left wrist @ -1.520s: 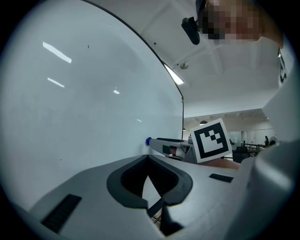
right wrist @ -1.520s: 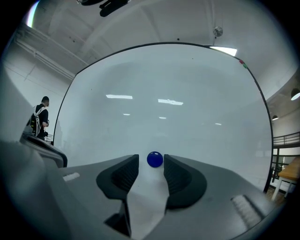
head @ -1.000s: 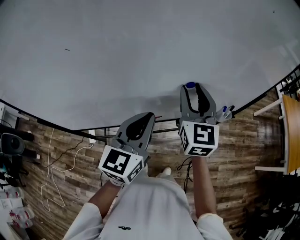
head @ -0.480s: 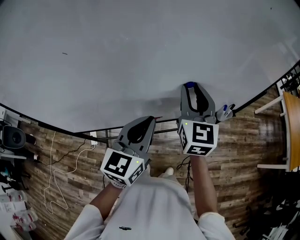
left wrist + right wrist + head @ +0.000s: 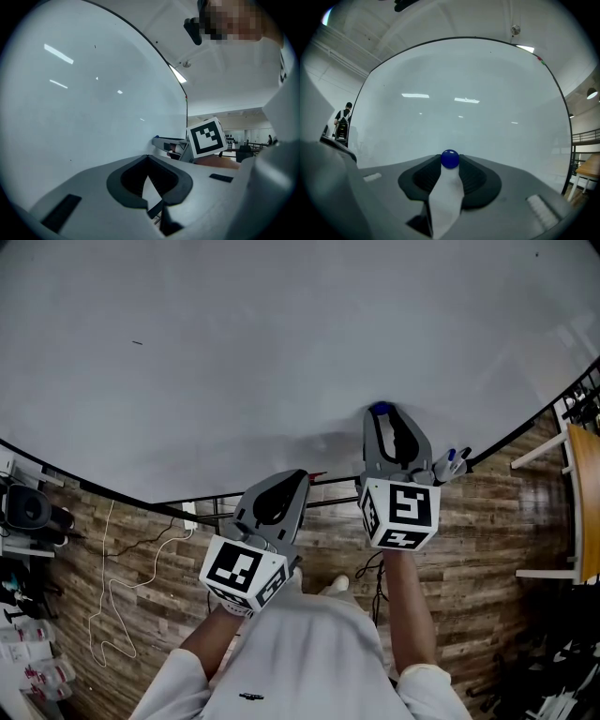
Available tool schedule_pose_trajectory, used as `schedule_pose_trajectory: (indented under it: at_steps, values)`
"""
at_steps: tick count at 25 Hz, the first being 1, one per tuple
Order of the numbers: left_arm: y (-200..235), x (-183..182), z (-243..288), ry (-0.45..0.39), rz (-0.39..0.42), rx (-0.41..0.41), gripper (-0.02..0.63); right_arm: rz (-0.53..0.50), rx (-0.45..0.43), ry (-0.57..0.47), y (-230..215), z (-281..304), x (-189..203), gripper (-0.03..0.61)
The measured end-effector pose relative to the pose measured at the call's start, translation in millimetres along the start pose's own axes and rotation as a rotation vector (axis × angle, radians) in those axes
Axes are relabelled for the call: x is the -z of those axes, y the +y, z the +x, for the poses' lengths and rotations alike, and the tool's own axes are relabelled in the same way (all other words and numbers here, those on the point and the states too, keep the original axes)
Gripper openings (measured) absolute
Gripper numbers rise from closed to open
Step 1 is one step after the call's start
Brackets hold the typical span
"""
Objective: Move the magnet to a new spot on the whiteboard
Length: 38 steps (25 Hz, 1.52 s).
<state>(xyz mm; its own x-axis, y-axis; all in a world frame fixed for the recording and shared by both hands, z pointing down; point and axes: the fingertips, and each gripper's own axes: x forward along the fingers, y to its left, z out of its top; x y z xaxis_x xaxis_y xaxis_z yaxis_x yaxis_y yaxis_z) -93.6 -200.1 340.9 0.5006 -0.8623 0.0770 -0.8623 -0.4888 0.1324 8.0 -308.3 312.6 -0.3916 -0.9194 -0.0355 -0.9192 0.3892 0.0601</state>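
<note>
- Magnet: a small blue round knob, lodged right between the two fingertips of my right gripper, at their very front end.
- It sticks to the whiteboard, which stands straight ahead of those fingers, so the tips reach almost to the board's face.
- My right jaws have just been closing. Both tips now touch the knob, one on each side, and I judge the grip to be made.
- The knob is round and has no long axis, so I see no need to turn my wrist to suit it.
- From the head view, the magnet shows as a blue dot just past the nose of my right gripper.
- My left gripper hangs off to the left of it, drawn back from the whiteboard. The right hand is clearly the nearer one.
- My left jaws are together with nothing between them, and they take no part here.
- Bare board lies above and to both sides of my right fingers. The next move, as I judge it, is to carry the knob sideways or upward from the tips without letting it slip.
</note>
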Motion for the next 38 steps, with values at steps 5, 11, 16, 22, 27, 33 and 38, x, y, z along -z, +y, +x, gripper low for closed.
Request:
schedule_pose_trajectory:
  at_steps: [5, 11, 16, 22, 27, 33, 38]
  values:
    - [-2, -3, -4, -0.005, 0.005, 0.001, 0.006, -0.006, -0.01, -0.002, 3, -9, 1, 0.13]
    - [-10, -4, -8, -0.017, 0.009, 0.004, 0.006, 0.004, -0.033, -0.04, -1, -33, -1, 0.13]
    - [-16, -7, -10, -0.019, 0.013, 0.01, 0.006, 0.001, -0.044, -0.051, -8, -55, -7, 0.13]
    - [-26, -8, -15, -0.029, 0.012, 0.02, 0.006, 0.003, -0.057, -0.05, -8, -85, -17, 0.13]
    - [-28, -7, -18, -0.025, 0.026, 0.023, 0.006, -0.018, -0.065, -0.044, -6, -106, -11, 0.13]
    - [-34, -8, -22, -0.042, 0.015, 0.027, 0.006, 0.001, -0.041, -0.043, -15, -138, 7, 0.13]
    - [-34, -2, -22, -0.028, 0.011, 0.026, 0.006, 0.019, -0.015, -0.03, -19, -150, 16, 0.13]
